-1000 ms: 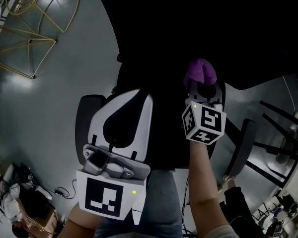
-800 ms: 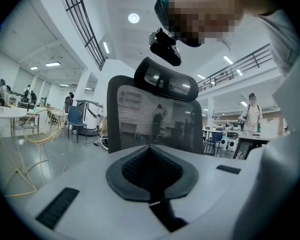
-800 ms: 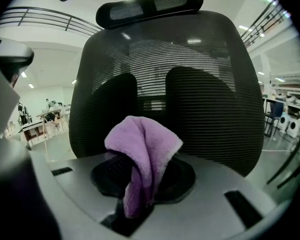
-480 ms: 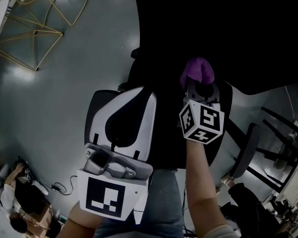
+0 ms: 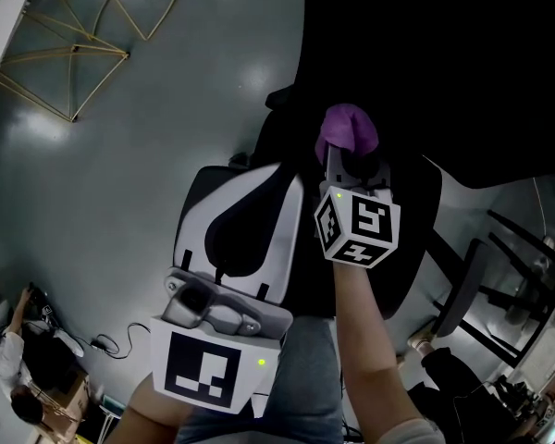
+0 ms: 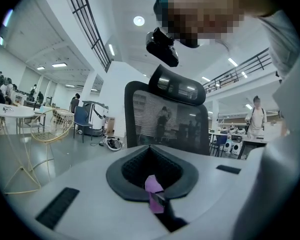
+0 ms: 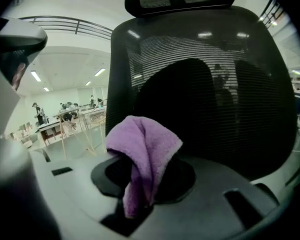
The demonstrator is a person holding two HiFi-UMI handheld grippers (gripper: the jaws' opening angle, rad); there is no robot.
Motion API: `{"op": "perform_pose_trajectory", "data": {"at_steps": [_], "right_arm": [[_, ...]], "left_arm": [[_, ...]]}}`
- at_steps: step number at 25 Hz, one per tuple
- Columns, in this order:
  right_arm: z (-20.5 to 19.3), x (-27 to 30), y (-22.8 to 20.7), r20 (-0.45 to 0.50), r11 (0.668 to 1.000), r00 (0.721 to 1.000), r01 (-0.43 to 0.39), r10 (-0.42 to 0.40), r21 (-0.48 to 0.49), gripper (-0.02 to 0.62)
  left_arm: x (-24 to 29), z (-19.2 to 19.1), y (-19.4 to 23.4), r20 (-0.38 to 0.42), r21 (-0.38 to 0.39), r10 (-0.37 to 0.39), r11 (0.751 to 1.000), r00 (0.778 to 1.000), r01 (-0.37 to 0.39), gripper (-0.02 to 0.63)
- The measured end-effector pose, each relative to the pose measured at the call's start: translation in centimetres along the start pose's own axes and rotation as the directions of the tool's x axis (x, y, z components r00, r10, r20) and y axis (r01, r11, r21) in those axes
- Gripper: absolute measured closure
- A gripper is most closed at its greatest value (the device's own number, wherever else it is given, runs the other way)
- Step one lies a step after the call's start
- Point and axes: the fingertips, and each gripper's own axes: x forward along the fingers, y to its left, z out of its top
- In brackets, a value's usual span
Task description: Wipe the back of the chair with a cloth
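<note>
Fluffy cloth (image 7: 142,149) shifted left, clamped in right gripper (image 7: 135,209) fingers, left gripper (image 6: 157,204) fingers together, mesh chair (image 7: 215,84)

In the head view the chair (image 5: 279,153) is so dark that its back runs into the black area above it, and its edge cannot be followed there. The lower end of the cloth (image 7: 142,149) goes down between the jaws of the right gripper (image 7: 139,206) and is hidden. In both gripper views the gripper body covers the seat and legs of the chair. Between the closed jaws of the left gripper (image 6: 157,206) sits a small purple piece (image 6: 152,186); perhaps it is a scrap of cloth, but it is too small to tell. A person (image 6: 255,115) far behind is tiny and blurred.
</note>
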Motion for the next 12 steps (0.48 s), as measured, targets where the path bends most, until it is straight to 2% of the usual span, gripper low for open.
{"op": "perform_pose_trajectory", "data": {"at_steps": [8,12], "right_arm": [[-0.1,1.2,4.1,-0.012,0.997,0.997,-0.070,0.070,-0.018,0.494],[-0.1,1.4,4.8,-0.010,0.997,0.997,-0.074,0.074,-0.004,0.494]], "left_arm": [[-0.6,-0.2,1.1,0.000,-0.008,0.009,1.000,1.000,-0.009,0.594],[-1.0,-0.2,1.6,0.000,-0.013,0.018,1.000,1.000,-0.018,0.594]]}}
